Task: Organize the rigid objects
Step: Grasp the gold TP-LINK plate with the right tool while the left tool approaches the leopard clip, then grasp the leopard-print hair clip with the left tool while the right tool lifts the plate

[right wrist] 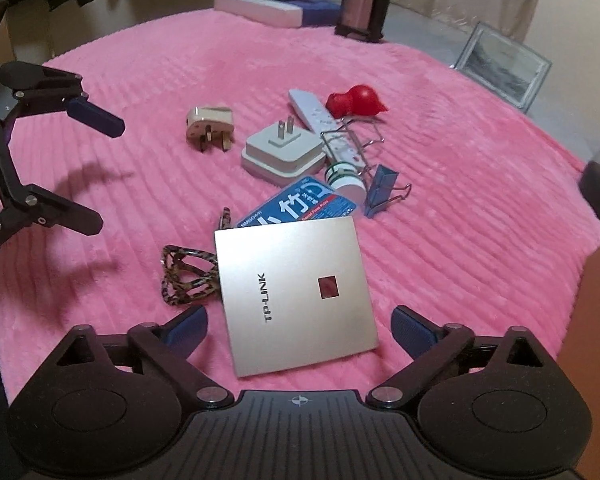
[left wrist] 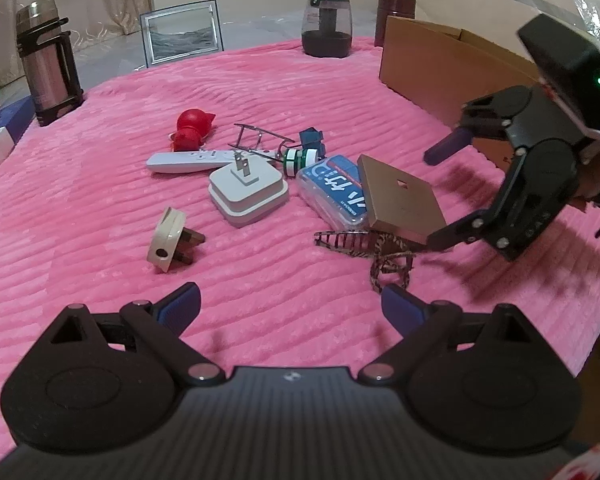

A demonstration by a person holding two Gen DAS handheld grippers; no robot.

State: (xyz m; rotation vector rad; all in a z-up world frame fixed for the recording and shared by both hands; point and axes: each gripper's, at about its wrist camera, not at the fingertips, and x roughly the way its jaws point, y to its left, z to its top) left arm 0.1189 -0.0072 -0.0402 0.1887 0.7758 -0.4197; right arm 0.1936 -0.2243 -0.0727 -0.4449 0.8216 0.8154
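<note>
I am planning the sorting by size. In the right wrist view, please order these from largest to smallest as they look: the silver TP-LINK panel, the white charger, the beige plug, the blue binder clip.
1. Silver TP-LINK panel, though it lies nearest the camera.
2. White charger.
3. Beige plug and blue binder clip: they look alike, so unranked.

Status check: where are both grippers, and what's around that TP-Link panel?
Left gripper open, empty. Right gripper open, straddling TP-Link panel, not gripping. Panel overlaps blue floss pack and leopard-print hair clip.
</note>
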